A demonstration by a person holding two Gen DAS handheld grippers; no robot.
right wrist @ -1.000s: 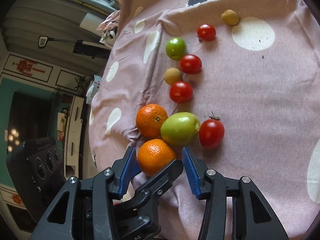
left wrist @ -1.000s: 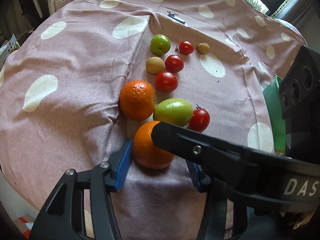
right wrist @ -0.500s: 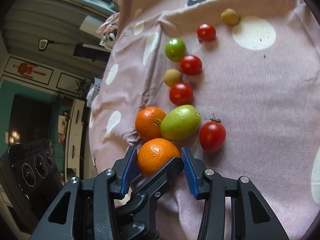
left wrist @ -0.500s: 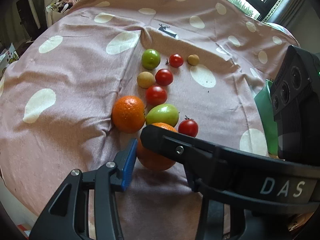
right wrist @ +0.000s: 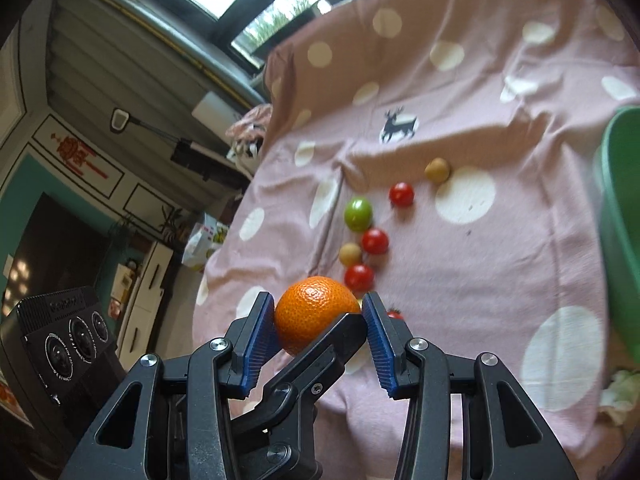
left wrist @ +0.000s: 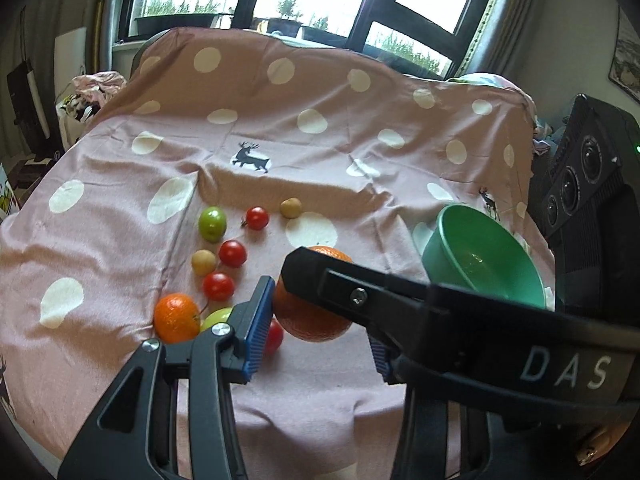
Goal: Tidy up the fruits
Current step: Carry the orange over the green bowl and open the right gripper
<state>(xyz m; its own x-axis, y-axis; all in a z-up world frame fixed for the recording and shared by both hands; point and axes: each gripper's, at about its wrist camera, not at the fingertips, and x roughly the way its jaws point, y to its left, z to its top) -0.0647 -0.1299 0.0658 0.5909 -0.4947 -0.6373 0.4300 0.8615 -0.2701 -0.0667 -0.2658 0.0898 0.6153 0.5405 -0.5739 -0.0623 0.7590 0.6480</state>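
Both grippers, left (left wrist: 316, 322) and right (right wrist: 320, 330), have their fingers clamped on one orange (right wrist: 316, 316), lifted off the surface. Next: carry it right, release over the green bowl (left wrist: 480, 256).

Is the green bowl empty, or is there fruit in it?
Empty. The green bowl shows only its bare inside; the clamped orange isn't in it.

An orange (right wrist: 314, 312) hangs lifted above the scattered tomatoes (right wrist: 359, 276), near a green bowl (left wrist: 484, 256).
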